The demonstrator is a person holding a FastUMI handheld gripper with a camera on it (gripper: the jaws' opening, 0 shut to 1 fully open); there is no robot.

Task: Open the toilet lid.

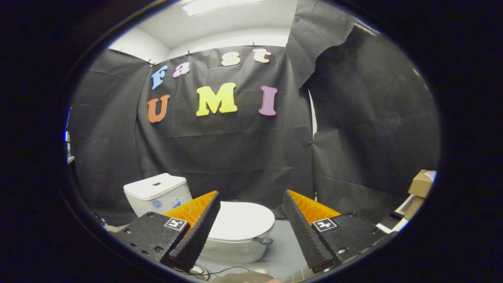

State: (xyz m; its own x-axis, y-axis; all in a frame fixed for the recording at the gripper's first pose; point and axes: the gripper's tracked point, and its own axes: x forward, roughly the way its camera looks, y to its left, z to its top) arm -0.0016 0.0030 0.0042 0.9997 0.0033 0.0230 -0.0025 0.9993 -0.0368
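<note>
Toilet lid (243, 220) flat, beyond spread fingers (204, 224)

One toilet (235, 236), lid (241, 220) closed; one cistern (157, 192) behind it. One gripper (251, 224), two spread fingers. One cardboard box (421, 183) far right of the toilet.

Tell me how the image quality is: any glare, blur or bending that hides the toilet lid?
Gripper view: fisheye bends the booth wall outward; ceiling light is bright but casts no glare on the closed toilet lid, which is evenly lit and sharp; the open gripper has its fingers near, slightly soft, one overlapping the lid's edge.
</note>
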